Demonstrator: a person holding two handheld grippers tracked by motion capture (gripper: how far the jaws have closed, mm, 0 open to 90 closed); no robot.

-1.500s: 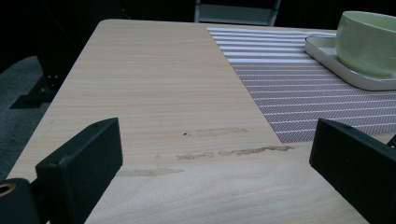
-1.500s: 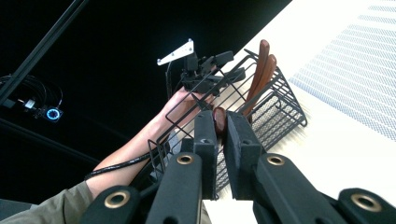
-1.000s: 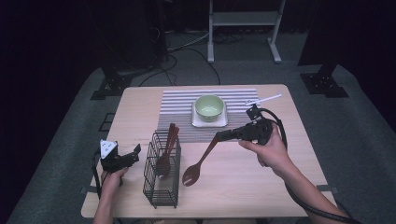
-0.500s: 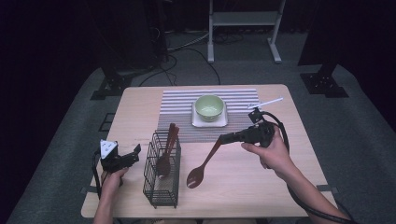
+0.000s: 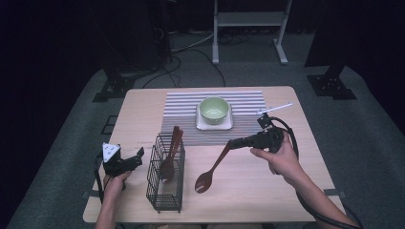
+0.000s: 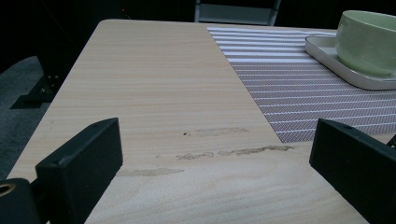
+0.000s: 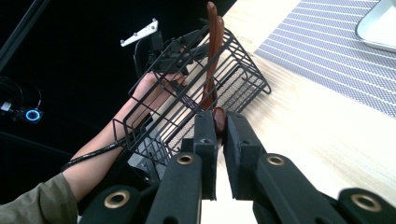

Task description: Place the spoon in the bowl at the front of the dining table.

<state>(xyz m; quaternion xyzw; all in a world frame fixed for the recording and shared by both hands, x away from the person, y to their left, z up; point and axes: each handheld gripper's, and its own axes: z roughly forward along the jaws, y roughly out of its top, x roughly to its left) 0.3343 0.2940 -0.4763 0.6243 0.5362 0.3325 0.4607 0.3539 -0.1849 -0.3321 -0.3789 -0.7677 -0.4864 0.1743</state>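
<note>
Dark studio floor surrounds the pale wooden tabletop (image 5: 286,176), where a grey striped placemat (image 5: 181,112) lies toward twelve o'clock, carrying a pale green bowl (image 5: 214,109) on a white square tray (image 5: 214,125). Toward seven o'clock stands a black wire utensil basket (image 5: 165,179) with two dark wooden utensils (image 5: 169,157) leaning in it.

Compared with a second ago, the long reddish-brown wooden spoon (image 5: 212,166) has swung a little away from the basket toward four o'clock, with its bowl nearer the wood; that suggests it is being carried off from the basket, perhaps to be laid by the mat.

Its long axis runs diagonally, handle up toward one o'clock, bowl down toward seven, hanging at the tabletop's centre.

Smallest come the tools: the right hand-held gripper (image 5: 232,142) is clamped tight on the spoon's handle tip, while the left hand-held gripper (image 5: 138,155) rests at eight o'clock, jaws wide and empty.
</note>
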